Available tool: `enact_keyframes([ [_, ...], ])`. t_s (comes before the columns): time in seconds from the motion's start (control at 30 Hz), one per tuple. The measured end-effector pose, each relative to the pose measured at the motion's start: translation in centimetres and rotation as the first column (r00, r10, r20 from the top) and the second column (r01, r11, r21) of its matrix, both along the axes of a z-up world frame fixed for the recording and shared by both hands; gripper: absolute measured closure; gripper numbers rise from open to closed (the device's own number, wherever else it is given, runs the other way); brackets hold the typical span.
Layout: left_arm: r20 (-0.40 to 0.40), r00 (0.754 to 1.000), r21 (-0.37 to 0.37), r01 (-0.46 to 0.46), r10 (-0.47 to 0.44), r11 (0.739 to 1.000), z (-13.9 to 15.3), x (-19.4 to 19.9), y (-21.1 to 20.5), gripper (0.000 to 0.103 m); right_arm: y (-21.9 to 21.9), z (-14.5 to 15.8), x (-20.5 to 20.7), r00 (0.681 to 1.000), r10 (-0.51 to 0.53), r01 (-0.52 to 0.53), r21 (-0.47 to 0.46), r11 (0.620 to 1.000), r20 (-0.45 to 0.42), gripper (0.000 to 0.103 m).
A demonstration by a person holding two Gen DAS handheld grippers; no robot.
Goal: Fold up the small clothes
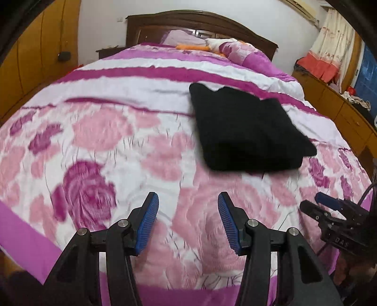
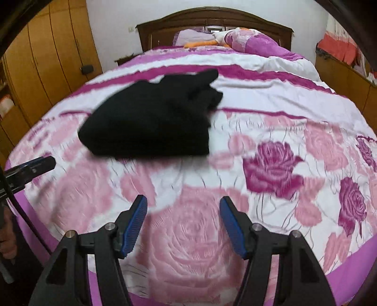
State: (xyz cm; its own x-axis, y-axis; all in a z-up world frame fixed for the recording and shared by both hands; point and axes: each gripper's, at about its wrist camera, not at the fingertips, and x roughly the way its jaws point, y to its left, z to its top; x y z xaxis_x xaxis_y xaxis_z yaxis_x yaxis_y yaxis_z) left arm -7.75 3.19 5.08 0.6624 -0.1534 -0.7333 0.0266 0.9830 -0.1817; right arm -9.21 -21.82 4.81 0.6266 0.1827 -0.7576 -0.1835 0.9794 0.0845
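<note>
A bed (image 1: pixel 106 146) covered by a pink rose-patterned quilt is seen, backed by a dark wooden headboard (image 1: pixel 200 21) and flanked by wooden wardrobes (image 2: pixel 47 58). The left gripper (image 1: pixel 188 223) and right gripper (image 2: pixel 183 227) are held angled down over the quilt, jaws parted, nothing grasped. A folded black garment (image 1: pixel 245 131) is laid on the quilt beyond both, untouched. Pillows (image 2: pixel 249 40) are piled at the headboard

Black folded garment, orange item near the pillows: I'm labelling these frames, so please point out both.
Black folded garment (image 1: pixel 247 127), left wrist view, middle of its top layer.
Orange item (image 2: pixel 200 43), right wrist view, its middle, near the headboard.
</note>
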Motion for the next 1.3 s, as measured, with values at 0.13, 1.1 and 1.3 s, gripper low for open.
enact_keyframes([
  [0.13,-0.013,1.0,0.042,-0.002,0.002,0.999,-1.8,-0.3,-0.8,0.055,0.0,-0.7,0.2,1.0,-0.009,0.009,-0.002,1.0,0.008,0.036],
  [1.1,0.122,0.991,-0.008,0.046,-0.045,0.999,-5.1,0.1,-1.7,0.012,0.3,-4.4,-0.3,0.988,0.066,-0.062,-0.033,0.998,0.143,0.016],
  [1.3,0.139,0.989,0.003,0.054,-0.054,0.999,-5.2,-0.1,-2.0,0.012,0.5,-4.4,-0.6,0.986,0.067,-0.061,-0.041,0.997,0.153,0.016],
])
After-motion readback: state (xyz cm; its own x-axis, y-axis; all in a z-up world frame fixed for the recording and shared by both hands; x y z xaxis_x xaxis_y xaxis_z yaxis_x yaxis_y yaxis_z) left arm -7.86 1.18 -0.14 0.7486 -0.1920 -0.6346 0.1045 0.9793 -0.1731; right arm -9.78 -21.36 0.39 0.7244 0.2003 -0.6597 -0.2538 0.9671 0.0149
